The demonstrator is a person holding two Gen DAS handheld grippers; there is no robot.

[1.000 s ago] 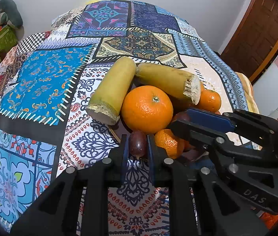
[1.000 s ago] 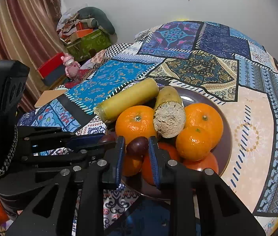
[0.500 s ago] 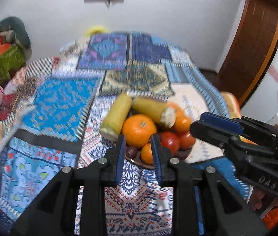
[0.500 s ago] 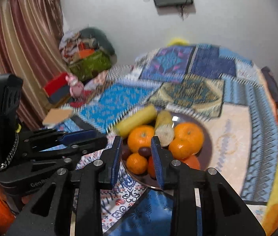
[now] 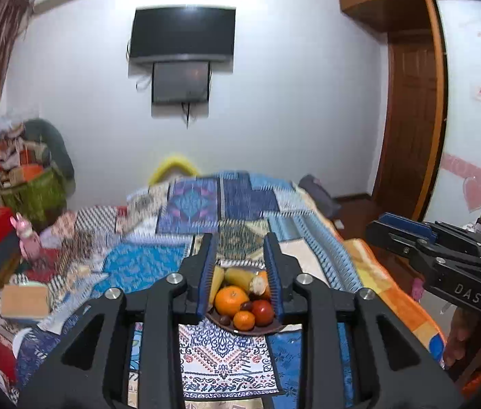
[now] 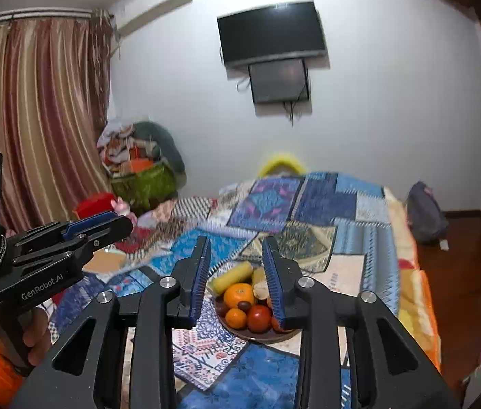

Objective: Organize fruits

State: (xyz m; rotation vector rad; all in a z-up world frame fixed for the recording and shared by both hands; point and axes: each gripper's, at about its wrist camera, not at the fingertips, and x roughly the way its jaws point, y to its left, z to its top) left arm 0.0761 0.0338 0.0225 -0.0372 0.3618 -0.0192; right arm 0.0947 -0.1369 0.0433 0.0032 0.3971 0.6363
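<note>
On plate (image 5: pixel 267 330): oranges (image 5: pixel 231 301), tomatoes (image 5: pixel 263 312), sugarcane (image 5: pixel 244 279).

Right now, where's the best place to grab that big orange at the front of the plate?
Take the big orange across its widest middle, coming down from above with a hand-held gripper. It sits high in the pile on the plate, its top bare, while the small dark fruit and the tomato crowd its lower sides.

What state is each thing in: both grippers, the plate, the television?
Left hand-held gripper: open, empty, away from the fruit.
Right hand-held gripper: open, empty.
Plate: full of fruit, on the patchwork cloth.
Television: screen dark.
</note>
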